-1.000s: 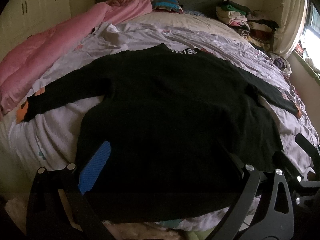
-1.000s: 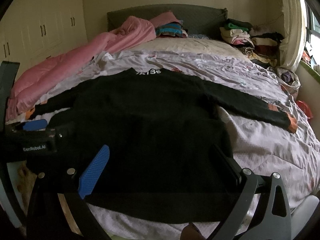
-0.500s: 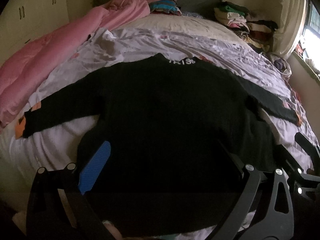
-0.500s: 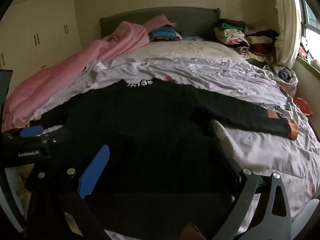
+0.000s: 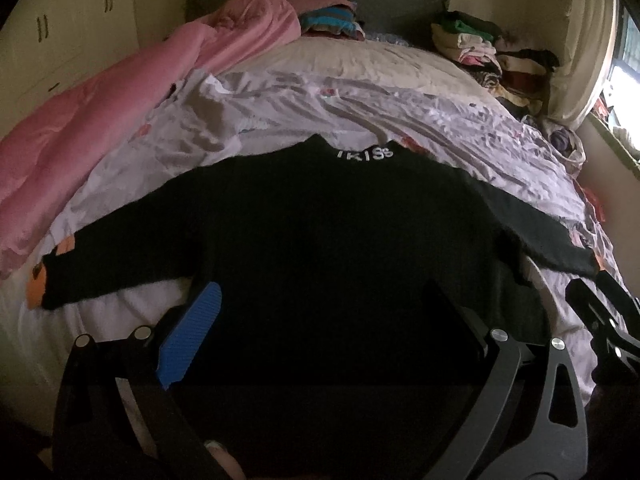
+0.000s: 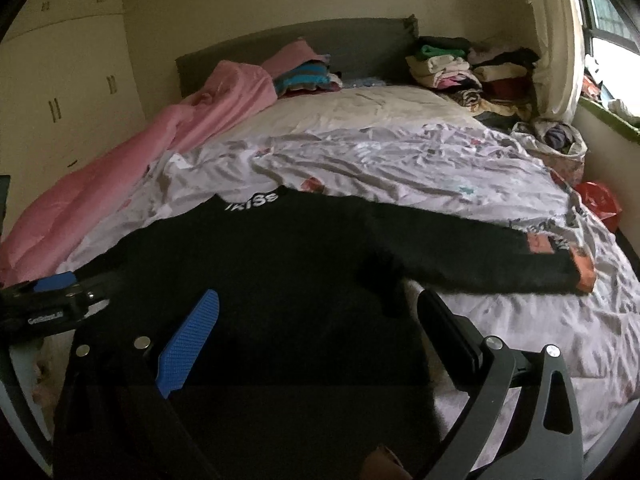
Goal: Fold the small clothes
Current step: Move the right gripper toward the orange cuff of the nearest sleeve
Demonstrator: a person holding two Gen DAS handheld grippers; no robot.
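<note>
A black sweater (image 5: 320,232) with white collar lettering lies flat on the bed, sleeves spread out to both sides. Its orange-patched cuffs (image 6: 580,268) rest on the sheet. My left gripper (image 5: 320,292) is open, low over the sweater's near left part, blue pad (image 5: 192,336) showing. My right gripper (image 6: 316,300) is open too, over the near right part below the right sleeve (image 6: 472,260). Nothing is pinched by either. Each gripper shows in the other's view: the left gripper (image 6: 52,304), the right gripper (image 5: 600,312). The near hem is hidden in shadow.
A pale printed sheet (image 6: 400,160) covers the bed. A pink quilt (image 5: 80,128) runs along the left side. Stacks of folded clothes (image 6: 468,68) sit by the grey headboard (image 6: 360,40). A window and curtain are at right, cupboards at left.
Both grippers have sunk lower and closer to the sweater's near edge, so the collar sits lower in both views. The sweater has not moved. Both stayed open.
</note>
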